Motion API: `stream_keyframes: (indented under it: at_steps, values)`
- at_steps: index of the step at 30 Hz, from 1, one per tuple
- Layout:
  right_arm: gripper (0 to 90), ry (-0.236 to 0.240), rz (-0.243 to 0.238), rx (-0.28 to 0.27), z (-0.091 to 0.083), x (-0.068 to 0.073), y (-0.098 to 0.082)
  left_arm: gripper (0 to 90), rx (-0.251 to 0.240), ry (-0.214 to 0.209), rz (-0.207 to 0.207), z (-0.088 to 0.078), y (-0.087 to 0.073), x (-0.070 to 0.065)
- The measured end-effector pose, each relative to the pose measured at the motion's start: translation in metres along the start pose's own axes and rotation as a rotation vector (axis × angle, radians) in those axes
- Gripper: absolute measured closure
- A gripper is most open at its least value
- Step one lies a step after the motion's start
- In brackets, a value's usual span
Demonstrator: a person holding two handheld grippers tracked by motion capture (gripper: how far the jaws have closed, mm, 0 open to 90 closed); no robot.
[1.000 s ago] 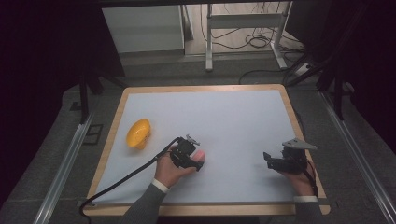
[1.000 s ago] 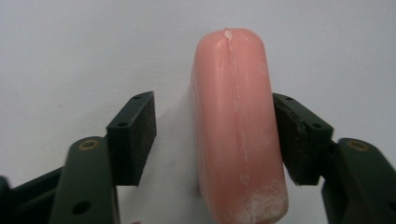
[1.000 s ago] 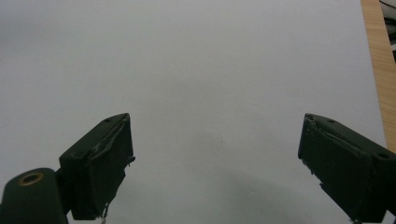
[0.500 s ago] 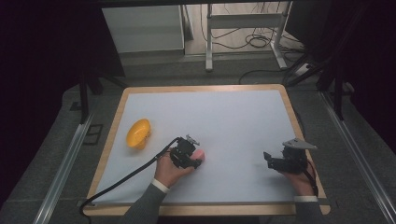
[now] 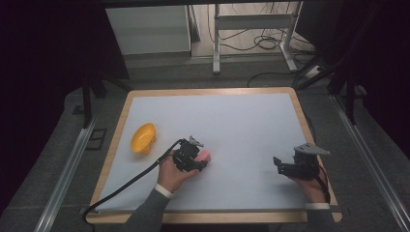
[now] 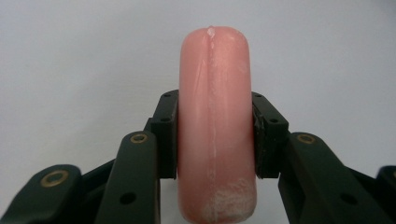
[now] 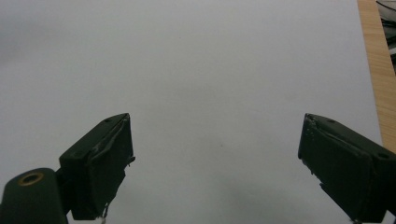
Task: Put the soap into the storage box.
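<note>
So my left gripper (image 6: pixel 215 135) has just closed in on the pink sausage (image 6: pixel 215 126), and both pads are pressed flat against its sides. In the left gripper view the sausage stands straight up between the jaws, its rounded end poking out past the tips, with a whitish scuffed patch on its near end. From the high view that same left gripper (image 5: pixel 199 162) sits a bit left of the middle of the bench (image 5: pixel 241 121), with the pink end of the sausage (image 5: pixel 205 155) sticking out to the right of it, low over the white surface; can't tell if it's touching the surface or not.

My right gripper (image 7: pixel 215 163) is spread wide with nothing between the jaws, just plain white bench top in front and a strip of the wooden edge off to the side. In the high view it sits near the right front corner (image 5: pixel 285 166), well apart from the left one.

There's also a yellow bowl (image 5: pixel 143 137) lying near the left edge, a bit away from my left hand (image 5: pixel 174 174).
</note>
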State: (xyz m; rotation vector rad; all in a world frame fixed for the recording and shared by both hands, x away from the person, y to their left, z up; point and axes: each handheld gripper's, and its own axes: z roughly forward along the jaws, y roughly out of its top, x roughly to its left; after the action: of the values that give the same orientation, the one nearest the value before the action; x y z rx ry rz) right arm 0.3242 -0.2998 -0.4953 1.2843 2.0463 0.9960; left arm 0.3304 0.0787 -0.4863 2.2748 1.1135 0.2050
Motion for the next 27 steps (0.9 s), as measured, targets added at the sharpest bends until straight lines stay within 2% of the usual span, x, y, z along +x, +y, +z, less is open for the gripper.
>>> stream_keyframes:
  at_steps: [12,22,27]
  values:
    - [10.0,-0.009,-0.002,0.005,0.001,-0.001,-0.001,60.2,-0.034,0.011,-0.025,-0.015,-0.004,0.015]
    - [10.0,-0.011,-0.002,0.007,0.001,-0.001,-0.001,60.2,-0.051,0.024,-0.029,-0.028,-0.002,0.023]
    - [10.0,-0.009,-0.002,0.004,0.000,-0.002,-0.002,60.2,-0.063,0.030,-0.047,-0.033,-0.003,0.029]
